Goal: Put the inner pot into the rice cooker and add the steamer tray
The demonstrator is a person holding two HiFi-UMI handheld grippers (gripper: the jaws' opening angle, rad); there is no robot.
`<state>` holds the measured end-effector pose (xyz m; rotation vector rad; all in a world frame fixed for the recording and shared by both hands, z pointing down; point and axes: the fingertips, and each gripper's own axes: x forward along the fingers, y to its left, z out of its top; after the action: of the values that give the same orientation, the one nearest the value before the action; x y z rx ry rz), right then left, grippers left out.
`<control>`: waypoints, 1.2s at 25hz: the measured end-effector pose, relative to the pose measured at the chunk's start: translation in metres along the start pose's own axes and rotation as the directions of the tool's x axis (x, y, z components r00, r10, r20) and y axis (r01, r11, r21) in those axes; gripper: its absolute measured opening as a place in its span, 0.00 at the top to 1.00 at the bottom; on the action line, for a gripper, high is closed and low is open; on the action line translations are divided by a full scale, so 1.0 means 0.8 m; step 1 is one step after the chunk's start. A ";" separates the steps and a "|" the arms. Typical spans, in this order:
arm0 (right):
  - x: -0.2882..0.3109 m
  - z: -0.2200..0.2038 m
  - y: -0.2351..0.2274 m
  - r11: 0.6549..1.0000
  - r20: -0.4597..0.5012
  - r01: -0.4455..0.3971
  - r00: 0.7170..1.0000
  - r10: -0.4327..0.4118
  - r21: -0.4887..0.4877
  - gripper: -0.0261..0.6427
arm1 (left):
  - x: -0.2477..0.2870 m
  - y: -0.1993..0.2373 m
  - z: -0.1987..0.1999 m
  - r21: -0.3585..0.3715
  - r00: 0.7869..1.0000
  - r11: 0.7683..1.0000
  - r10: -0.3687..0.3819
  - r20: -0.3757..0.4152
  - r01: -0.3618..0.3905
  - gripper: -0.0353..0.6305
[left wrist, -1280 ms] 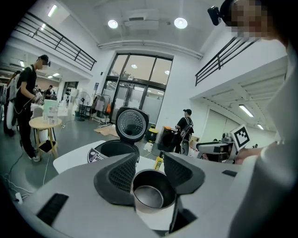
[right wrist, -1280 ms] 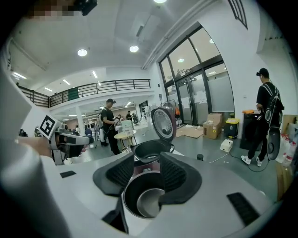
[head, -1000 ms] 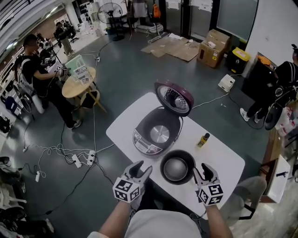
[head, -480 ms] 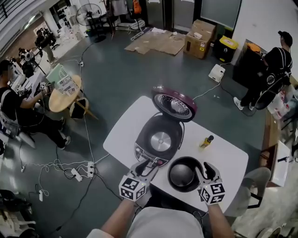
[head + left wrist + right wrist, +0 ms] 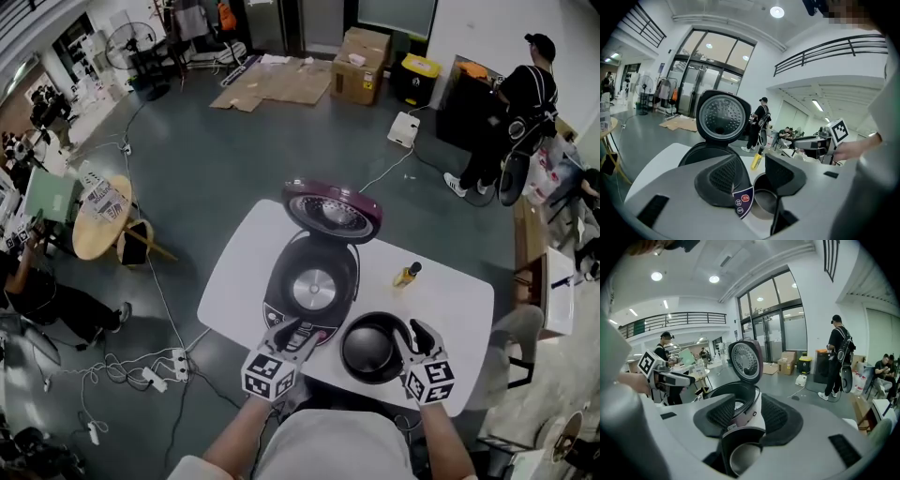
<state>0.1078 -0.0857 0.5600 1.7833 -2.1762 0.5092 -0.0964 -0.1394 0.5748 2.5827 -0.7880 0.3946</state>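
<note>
The purple rice cooker stands on the white table with its lid raised and its cavity bare. The black inner pot sits on the table just right of the cooker's front. My left gripper is open over the cooker's control panel, left of the pot. In the left gripper view the pot shows low between the spread jaws. My right gripper is open at the pot's right rim. The right gripper view has the pot beneath the jaws and the cooker beyond them.
A small yellow bottle stands on the table right of the cooker. A chair sits past the table's right end. Cables and a power strip lie on the floor to the left. A person stands far back right.
Both grippers have moved forward: the left from the table's front edge to the cooker's front, the right up to the pot's rim. The head view has shifted. The pot stays put.
</note>
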 end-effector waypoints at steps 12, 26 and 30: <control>-0.023 -0.017 -0.046 0.999 -0.042 0.033 0.999 -0.032 0.028 0.68 | 0.053 -0.030 -0.004 -0.004 0.998 0.999 -0.036 -0.044 0.036 0.63; -0.018 -0.084 -0.085 0.998 -0.154 -0.059 0.986 0.063 0.032 0.68 | 0.097 -0.092 -0.069 -0.042 0.990 0.999 -0.002 -0.139 -0.004 0.63; -0.012 -0.108 -0.085 0.995 -0.189 -0.085 0.978 0.092 0.045 0.68 | 0.103 -0.099 -0.102 -0.035 0.980 0.999 0.008 -0.196 -0.015 0.63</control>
<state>0.1760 -0.0514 0.6397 1.5886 -2.1321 0.7142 0.0038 -0.0803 0.6537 2.4601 -0.7326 0.6222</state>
